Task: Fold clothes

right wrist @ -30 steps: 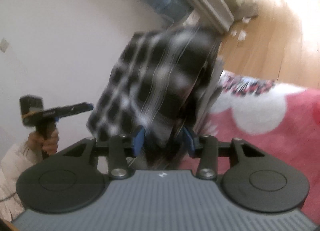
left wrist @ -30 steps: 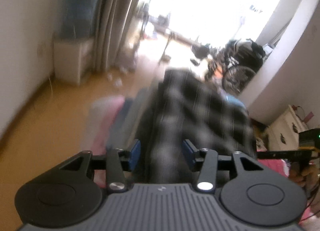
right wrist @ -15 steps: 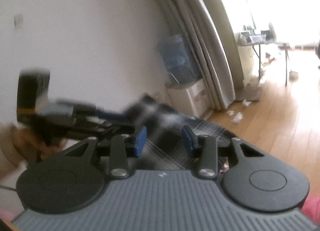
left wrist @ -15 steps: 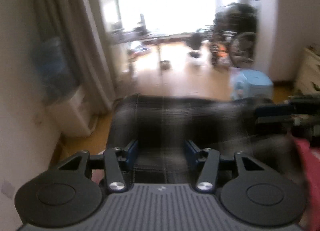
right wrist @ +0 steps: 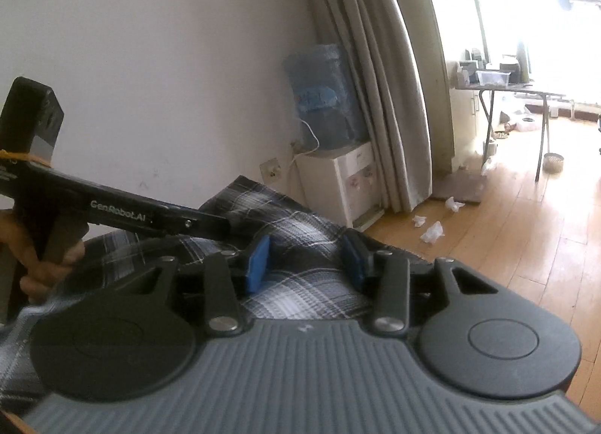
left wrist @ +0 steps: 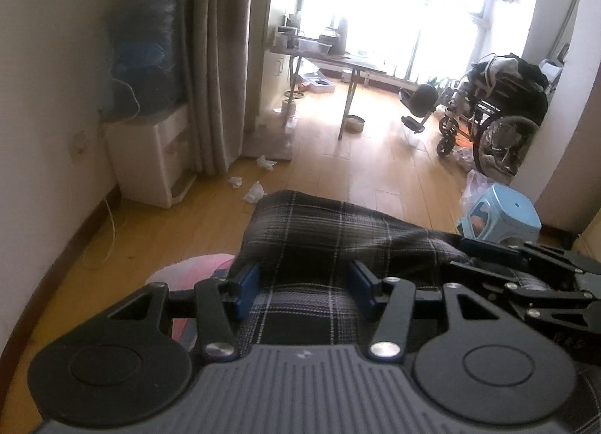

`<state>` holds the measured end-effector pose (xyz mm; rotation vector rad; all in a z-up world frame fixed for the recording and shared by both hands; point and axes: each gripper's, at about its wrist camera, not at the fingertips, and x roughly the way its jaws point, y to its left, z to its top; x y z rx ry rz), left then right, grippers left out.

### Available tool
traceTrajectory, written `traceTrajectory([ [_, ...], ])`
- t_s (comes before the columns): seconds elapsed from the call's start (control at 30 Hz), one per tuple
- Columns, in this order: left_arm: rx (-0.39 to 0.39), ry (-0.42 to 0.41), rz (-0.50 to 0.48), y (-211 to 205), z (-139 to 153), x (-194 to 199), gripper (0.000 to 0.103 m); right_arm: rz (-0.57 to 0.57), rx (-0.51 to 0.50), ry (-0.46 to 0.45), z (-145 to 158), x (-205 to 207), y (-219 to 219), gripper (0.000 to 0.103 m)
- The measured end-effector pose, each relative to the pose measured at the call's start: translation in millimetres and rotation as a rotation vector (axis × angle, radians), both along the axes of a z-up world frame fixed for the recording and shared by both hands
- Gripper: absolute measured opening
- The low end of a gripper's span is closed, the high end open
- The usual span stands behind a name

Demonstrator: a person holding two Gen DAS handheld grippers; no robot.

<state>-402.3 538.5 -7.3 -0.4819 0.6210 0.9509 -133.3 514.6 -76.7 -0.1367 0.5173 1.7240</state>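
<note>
Down comes the plaid garment point(left wrist: 338, 242) from its raised hang a second ago, now draped low beside the white cabinet point(left wrist: 150, 160). Left gripper point(left wrist: 302, 285) and right gripper point(right wrist: 306, 259) both straddle plaid cloth; whether their pads pinch it, hard to tell.

The left gripper point(left wrist: 302, 285) points forward and downward, its 2 blue pads point(left wrist: 248, 285) parted about halfway. The right gripper point(right wrist: 306, 263) sits close beside it, angled slightly downward, pads likewise parted. A hand point(right wrist: 35, 261) wraps the left gripper's handle.
</note>
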Motion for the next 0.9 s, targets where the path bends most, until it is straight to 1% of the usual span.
traceTrajectory([
  [0.1,0.021,0.021,-0.009,-11.7,6.5,0.6,0.054,0.012,-0.033,0.039,6.4,4.0,-2.8,0.042],
  [0.17,0.026,0.033,-0.01,-19.0,14.4,-1.0,0.059,0.032,-0.056,0.09,17.4,9.5,-4.5,0.042],
  [0.23,0.02,0.03,0.007,-23.4,22.0,-7.1,0.064,0.054,-0.044,0.112,36.7,18.8,-16.9,0.042],
  [0.3,0.015,0.027,0.023,-28.5,30.0,-13.0,0.065,0.076,-0.031,0.133,56.0,28.1,-29.6,0.042],
  [0.37,0.03,0.024,0.019,-40.7,42.4,-17.8,0.065,0.109,0.006,0.134,76.1,36.0,-50.5,0.042],
  [0.43,0.06,0.021,-0.01,-61.4,54.7,-23.1,0.067,0.163,0.03,0.099,93.5,35.5,-75.2,0.042],
  [0.5,0.1,0.048,-0.046,-88.2,62.8,-23.6,0.073,0.203,0.031,0.046,101.9,29.2,-91.6,0.043],
  [0.57,0.136,0.081,-0.081,-116.9,68.6,-23.6,0.077,0.238,0.029,0.018,98.4,14.6,-111.6,0.043],
  [0.6,0.148,0.098,-0.093,-131.2,68.2,-22.2,0.077,0.255,0.028,0.002,96.3,7.2,-121.2,0.043],
  [0.67,0.155,0.142,-0.108,-150.6,59.9,-20.0,0.079,0.292,0.013,-0.061,82.1,-12.2,-130.5,0.043],
  [0.7,0.155,0.17,-0.116,-159.3,54.1,-18.5,0.079,0.31,0.005,-0.095,75.0,-21.9,-134.9,0.043],
  [0.73,0.152,0.201,-0.118,-164.6,47.5,-17.2,0.079,0.324,-0.02,-0.156,67.3,-32.3,-134.9,0.043],
  [0.77,0.154,0.209,-0.109,-168.5,45.3,-18.0,0.079,0.321,-0.026,-0.224,61.8,-40.4,-135.3,0.043],
  [0.8,0.155,0.21,-0.1,-172.0,44.3,-19.5,0.079,0.318,-0.032,-0.287,57.0,-48.0,-135.8,0.042],
  [0.87,0.149,0.152,-0.077,-177.2,51.8,-28.4,0.079,0.317,-0.023,-0.281,64.2,-48.6,-136.8,0.042],
  [0.9,0.149,0.123,-0.076,-180.5,55.3,-33.9,0.081,0.317,-0.003,-0.271,72.3,-47.6,-139.4,0.042],
])
